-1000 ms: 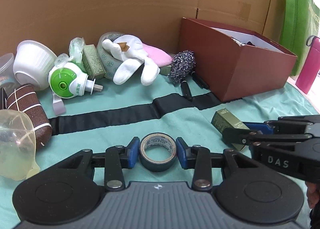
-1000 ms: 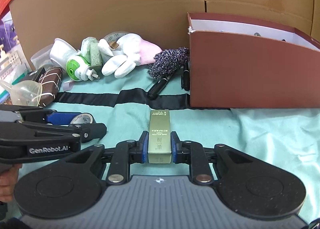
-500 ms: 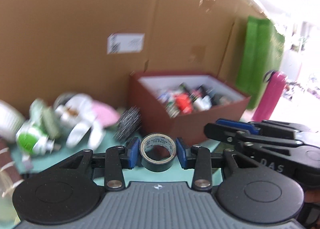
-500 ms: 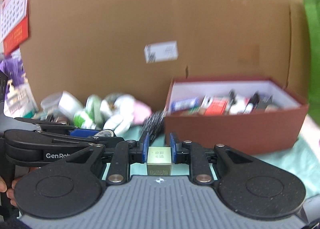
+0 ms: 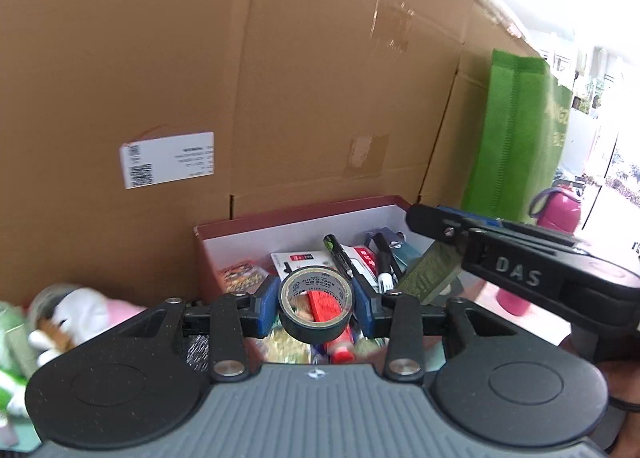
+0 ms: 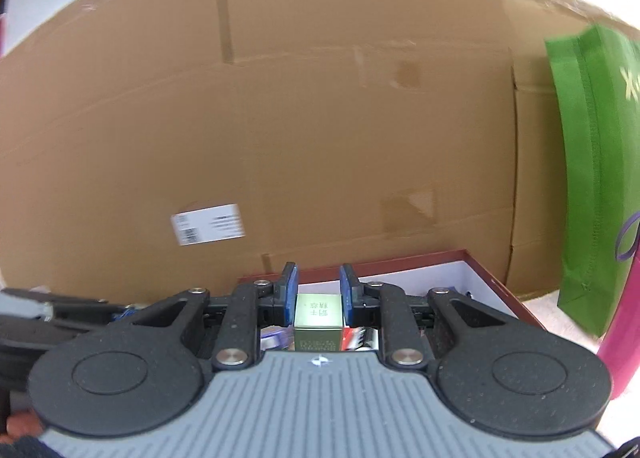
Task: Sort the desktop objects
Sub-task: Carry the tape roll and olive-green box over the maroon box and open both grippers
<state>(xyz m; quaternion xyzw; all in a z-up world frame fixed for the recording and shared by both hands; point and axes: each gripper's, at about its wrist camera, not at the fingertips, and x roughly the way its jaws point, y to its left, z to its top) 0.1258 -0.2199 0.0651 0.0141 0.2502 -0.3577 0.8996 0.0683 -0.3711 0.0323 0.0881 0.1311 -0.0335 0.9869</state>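
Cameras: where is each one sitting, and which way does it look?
Left wrist: sits on the left gripper, looking forward over the tape roll it grips into the red box; the right gripper shows at the right.
Right wrist: sits on the right gripper, which grips the green carton, facing the cardboard wall.
Both show the red box, wall and white label.

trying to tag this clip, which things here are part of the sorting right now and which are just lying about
In the job:
- left gripper, shut on the tape roll
- right gripper, shut on the green box
- red storage box, the drop spot

Lying about:
- white glove
- green bag
- pink bottle
- cardboard wall
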